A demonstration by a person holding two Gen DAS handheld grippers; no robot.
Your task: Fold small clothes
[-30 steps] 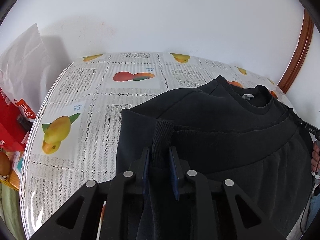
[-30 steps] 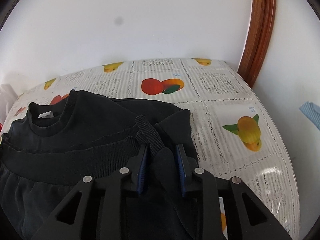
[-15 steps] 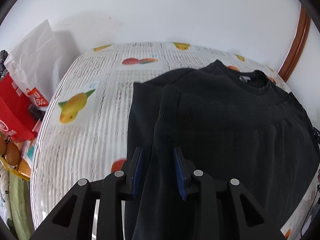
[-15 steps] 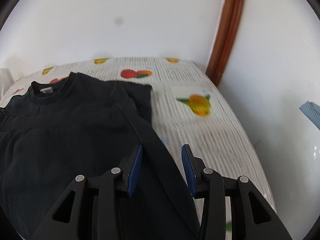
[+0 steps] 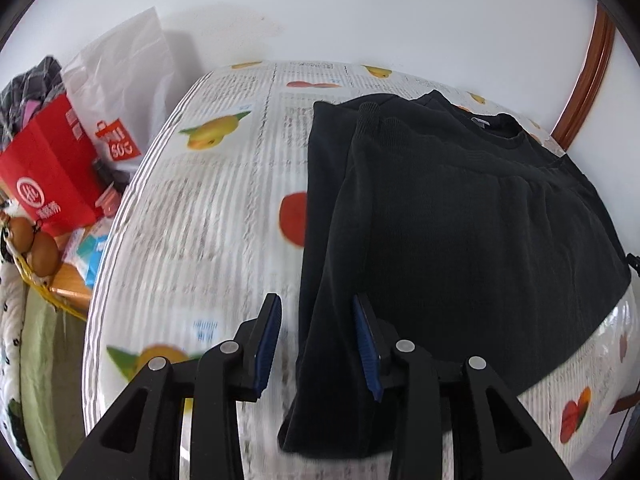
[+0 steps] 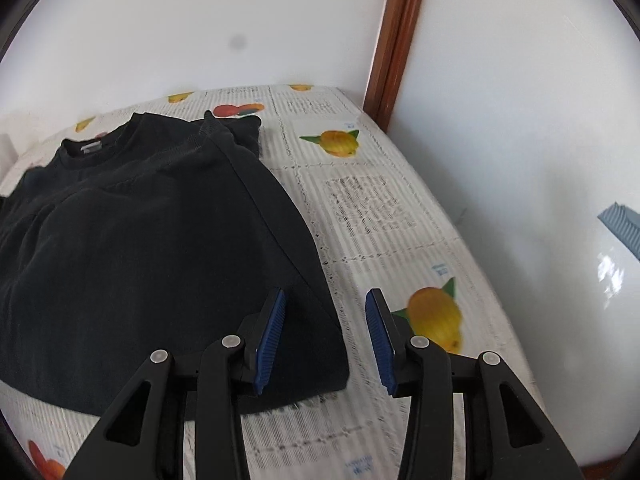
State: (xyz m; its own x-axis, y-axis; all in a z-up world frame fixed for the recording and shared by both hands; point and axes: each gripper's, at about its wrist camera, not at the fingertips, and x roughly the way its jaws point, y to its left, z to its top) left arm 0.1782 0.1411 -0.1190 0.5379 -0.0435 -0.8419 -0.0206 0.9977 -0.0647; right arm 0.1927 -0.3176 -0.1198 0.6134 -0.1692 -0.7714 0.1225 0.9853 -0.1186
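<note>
Your left gripper point(image 5: 316, 344) and right gripper point(image 6: 326, 334), jaws just opening and gripping nothing, are flanking the black sweatshirt point(image 5: 460, 216) lying lengthwise on the fruit-print tablecloth point(image 6: 372, 208), collar far, each over its nearer hem corner

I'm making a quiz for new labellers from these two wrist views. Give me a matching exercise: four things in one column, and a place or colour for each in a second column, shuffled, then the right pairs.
Things:
1. sweater
2. red bag
3. wooden frame
4. neck label

Places or colours:
A. beside the table, off its left edge in the left wrist view
B. upright against the white wall, past the table's far corner
C. black, lying on the fruit-print tablecloth
D. pale, inside the collar

Pairs: 1-C, 2-A, 3-B, 4-D
</note>
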